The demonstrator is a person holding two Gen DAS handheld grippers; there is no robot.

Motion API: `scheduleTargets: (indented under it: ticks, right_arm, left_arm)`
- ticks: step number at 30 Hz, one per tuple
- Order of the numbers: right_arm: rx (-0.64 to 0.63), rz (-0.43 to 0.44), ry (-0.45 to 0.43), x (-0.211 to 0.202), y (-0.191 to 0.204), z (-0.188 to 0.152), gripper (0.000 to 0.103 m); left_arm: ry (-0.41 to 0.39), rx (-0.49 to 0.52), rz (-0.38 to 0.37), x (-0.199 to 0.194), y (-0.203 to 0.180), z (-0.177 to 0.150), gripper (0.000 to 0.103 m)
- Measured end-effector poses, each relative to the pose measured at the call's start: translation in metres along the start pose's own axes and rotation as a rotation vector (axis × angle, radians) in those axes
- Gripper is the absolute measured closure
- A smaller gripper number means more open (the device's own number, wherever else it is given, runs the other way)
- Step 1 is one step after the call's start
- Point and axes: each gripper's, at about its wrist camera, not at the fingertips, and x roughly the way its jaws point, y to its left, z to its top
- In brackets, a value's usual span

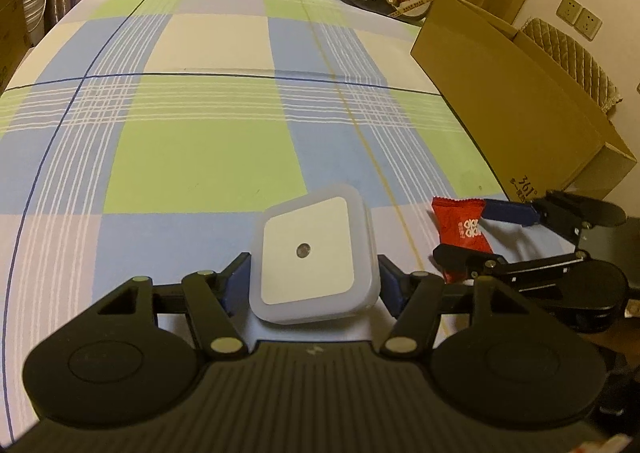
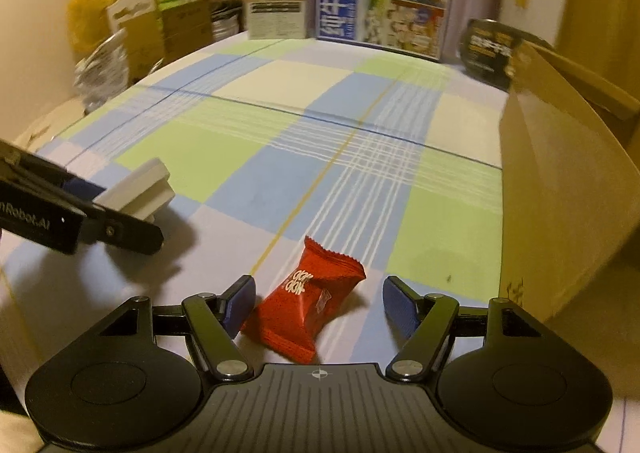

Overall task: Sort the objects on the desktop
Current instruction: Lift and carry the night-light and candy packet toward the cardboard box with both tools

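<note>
Between the blue pads of the left claw [image 1: 314, 279] sat the white square night light [image 1: 316, 263], pinched on both flanks and lifted a little off the checked worktop [image 1: 200, 157], its flat face turned up. Just to that claw's right, the right claw [image 2: 318, 303] stood spread around the red snack packet [image 2: 308, 303], whose long axis ran slantwise across the gap: the left pad touched its near corner while the right pad stood clear of it. Beyond both, the open cardboard box [image 1: 508, 105] lay to the right, nearer the right claw, so the packet probably had the shorter carry.
</note>
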Motion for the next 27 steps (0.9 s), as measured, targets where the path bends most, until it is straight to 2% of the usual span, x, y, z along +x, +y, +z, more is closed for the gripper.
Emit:
scheduleTargets:
  ticks: [4,5,8,11,17,27]
  right_arm:
    - [0.025,0.01,0.004,0.006,-0.002,0.001,0.036]
    - [0.033,0.019,0.006,0.007,-0.001,0.001,0.039]
    - [0.035,0.019,-0.001,0.007,0.004,0.001,0.052]
    - [0.041,0.013,0.0,0.005,0.005,0.002,0.073]
    - [0.076,-0.006,0.0,-0.002,0.001,0.002,0.077]
    - [0.096,-0.009,-0.063,-0.036,0.001,0.017,0.077]
  left_arm:
    - [0.001,0.001,0.0,0.0,0.0,0.0,0.043]
    - [0.0,0.001,-0.001,0.0,-0.001,0.0,0.043]
    - [0.0,0.0,-0.005,0.0,-0.002,-0.001,0.043]
    - [-0.001,0.006,-0.005,-0.001,-0.004,-0.001,0.043]
    - [-0.009,0.013,0.002,-0.004,-0.007,-0.001,0.043]
    - [-0.026,0.041,0.026,-0.021,-0.02,-0.004,0.043]
